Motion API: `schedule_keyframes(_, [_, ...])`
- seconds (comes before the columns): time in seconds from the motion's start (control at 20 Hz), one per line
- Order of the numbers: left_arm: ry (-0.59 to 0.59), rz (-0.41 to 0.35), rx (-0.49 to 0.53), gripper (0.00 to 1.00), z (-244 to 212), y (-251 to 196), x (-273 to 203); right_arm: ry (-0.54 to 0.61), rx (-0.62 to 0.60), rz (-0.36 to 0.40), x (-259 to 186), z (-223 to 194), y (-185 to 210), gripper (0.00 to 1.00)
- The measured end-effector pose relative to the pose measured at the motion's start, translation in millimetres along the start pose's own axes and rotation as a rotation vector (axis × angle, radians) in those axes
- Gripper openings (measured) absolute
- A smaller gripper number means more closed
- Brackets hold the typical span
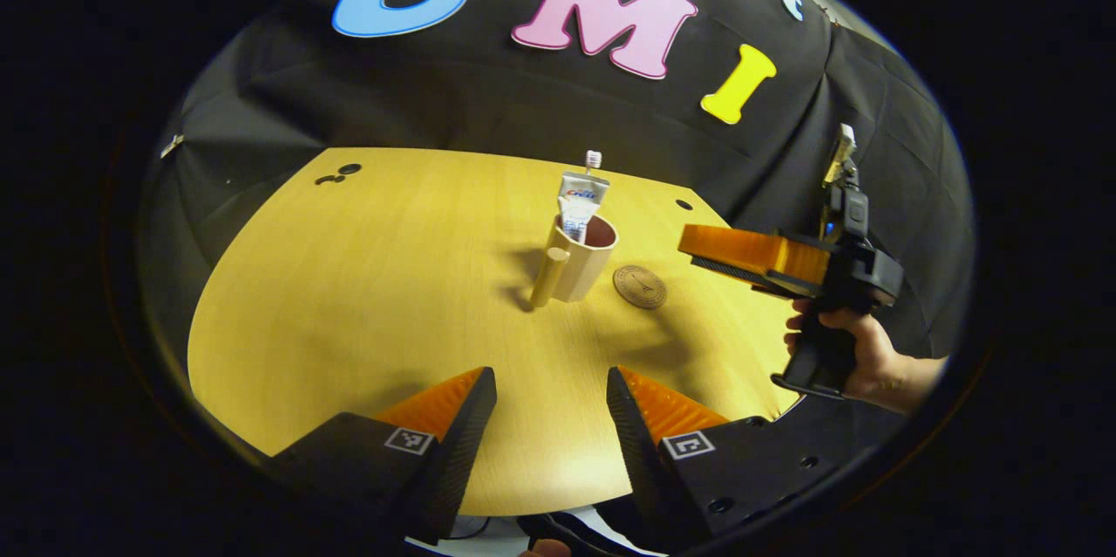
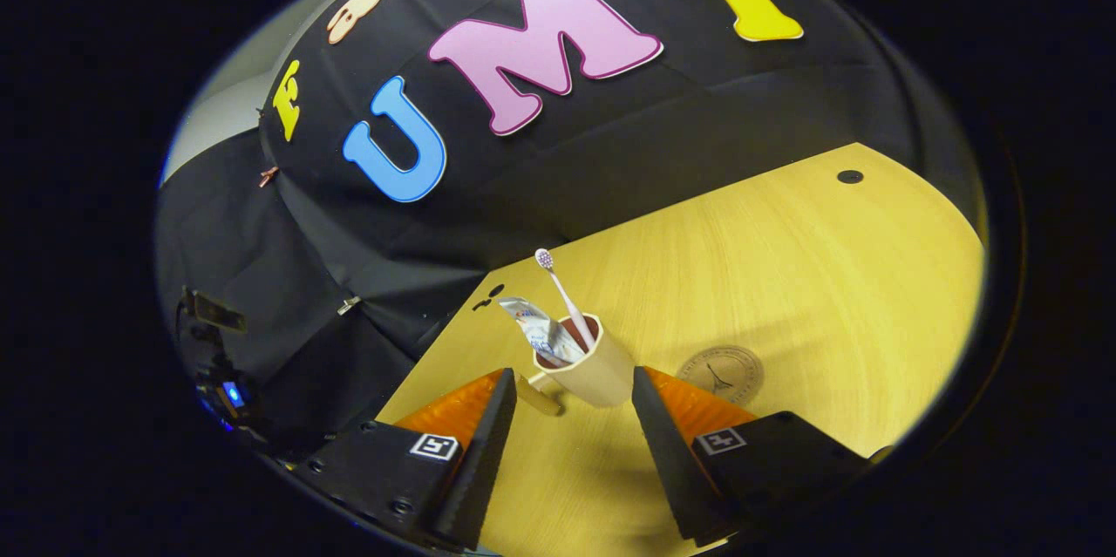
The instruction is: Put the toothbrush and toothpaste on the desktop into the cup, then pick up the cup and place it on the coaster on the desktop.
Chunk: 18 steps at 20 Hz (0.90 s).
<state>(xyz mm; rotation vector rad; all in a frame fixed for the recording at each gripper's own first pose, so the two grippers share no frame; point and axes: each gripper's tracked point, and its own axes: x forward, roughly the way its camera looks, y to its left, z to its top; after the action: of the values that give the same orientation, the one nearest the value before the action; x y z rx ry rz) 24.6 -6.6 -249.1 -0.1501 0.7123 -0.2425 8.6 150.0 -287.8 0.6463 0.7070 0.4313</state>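
Right gripper [image 2: 571, 417] hangs above the counter [image 2: 785, 278] with its fingers spread and nothing between them; the cup sits just beyond the fingertips, roughly centred in the gap. In the left gripper view this same right gripper [image 1: 697, 254] shows from the side, carried by a hand [image 1: 859, 352], near the cup and not touching it. Left gripper [image 1: 551, 404] is well back from the objects, fingers likewise spread and empty.

Counter: bare wood-grain surface carrying the task items.

Cup [image 1: 582, 259]: upright, handle [image 1: 549, 276] facing away from the coaster, which lies on the cup's other side. Cup and coaster are close together but apart, so the placing step is judged not yet done.

Coaster [image 1: 640, 287]: round, flat, unoccupied.

Toothpaste [image 1: 581, 200]: standing in the cup, upper part projecting above the rim.

Toothbrush [image 2: 565, 295]: in the cup, leaning, head uppermost.

Hazards, judged from this layout:
- Both items project well above the rim. Fingers closing high would strike them and could tip the cup.
- An off-centre grip on the curved wall may let the cup slip or rotate.
- Tilt during the lift could spill the contents.
- Setting down partly off the coaster would leave the cup rocking.
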Motion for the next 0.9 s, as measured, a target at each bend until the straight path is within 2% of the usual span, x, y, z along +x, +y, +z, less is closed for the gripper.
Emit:
schedule_keyframes(0.05, [0.026,-0.013,0.023,0.8,2.2,-2.9,9.3,0.01,0.003,-0.005,-12.6,-2.0,-3.5,0.89])
schedule_keyframes(0.3, [0.112,0.002,0.187,0.84,19.8,-1.8,45.9,0.048,0.013,-0.051,-69.5,-12.0,-28.2,0.92])
schedule_keyframes(0.6, [0.24,0.004,0.22,0.89,28.6,-5.2,84.0,0.072,0.018,-0.128,-133.0,-22.9,-66.6,0.92])
schedule_keyframes(0.9, [0.375,0.052,0.352,0.89,39.6,15.8,120.1,0.038,0.116,-0.206,-177.9,-23.4,-103.5,0.92])
